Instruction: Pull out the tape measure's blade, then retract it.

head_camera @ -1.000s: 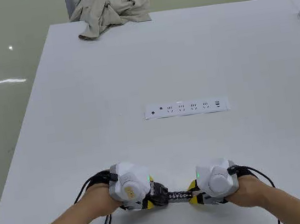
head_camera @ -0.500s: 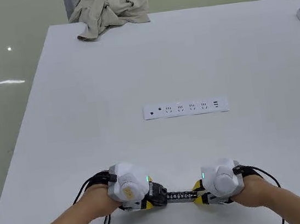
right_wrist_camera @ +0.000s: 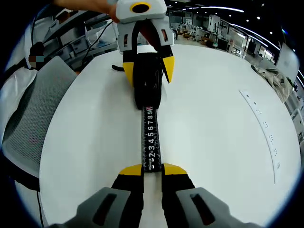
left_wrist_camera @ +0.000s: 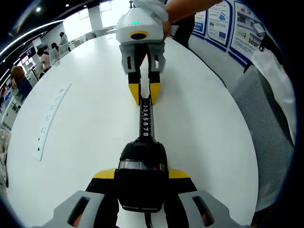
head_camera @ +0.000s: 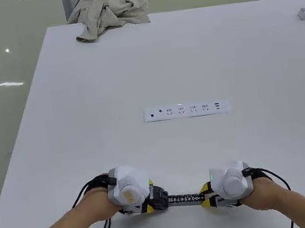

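Observation:
The black tape measure case [left_wrist_camera: 142, 166] sits between the yellow-tipped fingers of my left gripper [left_wrist_camera: 142, 173], which is shut on it. Its black blade [left_wrist_camera: 145, 118] with white numbers runs out over the white table to my right gripper [left_wrist_camera: 145, 91]. In the right gripper view the blade [right_wrist_camera: 151, 137] shows numbers up to 9, and my right gripper [right_wrist_camera: 152, 168] is shut on its end; the case [right_wrist_camera: 148, 83] lies beyond. From the head view the left gripper [head_camera: 147, 203] and right gripper [head_camera: 209, 199] face each other near the front edge, with the blade [head_camera: 185, 199] stretched between them.
A white power strip [head_camera: 186, 110] lies mid-table. A crumpled beige cloth [head_camera: 107, 7] lies at the far left edge and a small grey object [head_camera: 304, 13] at the far right. A mesh chair [right_wrist_camera: 33, 123] stands just behind the table's near edge.
The right gripper has moved right, away from the left one, and the exposed length of blade between them has grown. The left gripper has stayed about where it was.

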{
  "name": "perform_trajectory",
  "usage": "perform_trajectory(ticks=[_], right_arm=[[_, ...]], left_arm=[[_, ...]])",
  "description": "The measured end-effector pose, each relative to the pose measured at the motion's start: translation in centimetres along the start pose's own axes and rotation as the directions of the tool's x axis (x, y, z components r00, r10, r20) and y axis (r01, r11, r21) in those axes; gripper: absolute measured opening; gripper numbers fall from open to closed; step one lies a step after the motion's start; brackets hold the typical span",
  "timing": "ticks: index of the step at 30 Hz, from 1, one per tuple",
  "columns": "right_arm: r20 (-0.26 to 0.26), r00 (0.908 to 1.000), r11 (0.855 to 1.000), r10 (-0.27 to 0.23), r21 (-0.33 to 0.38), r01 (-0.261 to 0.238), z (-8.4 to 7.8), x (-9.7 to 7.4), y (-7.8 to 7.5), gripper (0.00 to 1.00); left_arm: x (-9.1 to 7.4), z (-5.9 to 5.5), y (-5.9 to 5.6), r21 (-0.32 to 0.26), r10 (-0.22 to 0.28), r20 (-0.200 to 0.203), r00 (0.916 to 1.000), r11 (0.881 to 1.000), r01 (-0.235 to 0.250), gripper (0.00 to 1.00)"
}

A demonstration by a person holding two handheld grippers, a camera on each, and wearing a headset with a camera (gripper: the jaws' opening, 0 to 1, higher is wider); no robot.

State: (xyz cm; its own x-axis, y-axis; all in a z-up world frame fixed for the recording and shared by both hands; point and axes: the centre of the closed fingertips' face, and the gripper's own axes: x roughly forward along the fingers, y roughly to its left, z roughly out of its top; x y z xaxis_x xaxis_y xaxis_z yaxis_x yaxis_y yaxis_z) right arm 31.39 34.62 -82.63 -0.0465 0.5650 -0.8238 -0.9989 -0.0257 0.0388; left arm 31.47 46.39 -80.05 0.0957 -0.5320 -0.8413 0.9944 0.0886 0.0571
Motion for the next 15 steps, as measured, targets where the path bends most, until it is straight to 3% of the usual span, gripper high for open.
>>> perform_trajectory(ticks=[15], right_arm=[[-0.010, 0.9999, 1.000, -0.008, 0.012, 0.008, -1.5, -1.0, 0.0, 0.12]], left_arm=[[0.0, 0.0, -0.1, 0.007, -0.001, -0.005, 1.0000, 1.000, 0.002, 0.34]])
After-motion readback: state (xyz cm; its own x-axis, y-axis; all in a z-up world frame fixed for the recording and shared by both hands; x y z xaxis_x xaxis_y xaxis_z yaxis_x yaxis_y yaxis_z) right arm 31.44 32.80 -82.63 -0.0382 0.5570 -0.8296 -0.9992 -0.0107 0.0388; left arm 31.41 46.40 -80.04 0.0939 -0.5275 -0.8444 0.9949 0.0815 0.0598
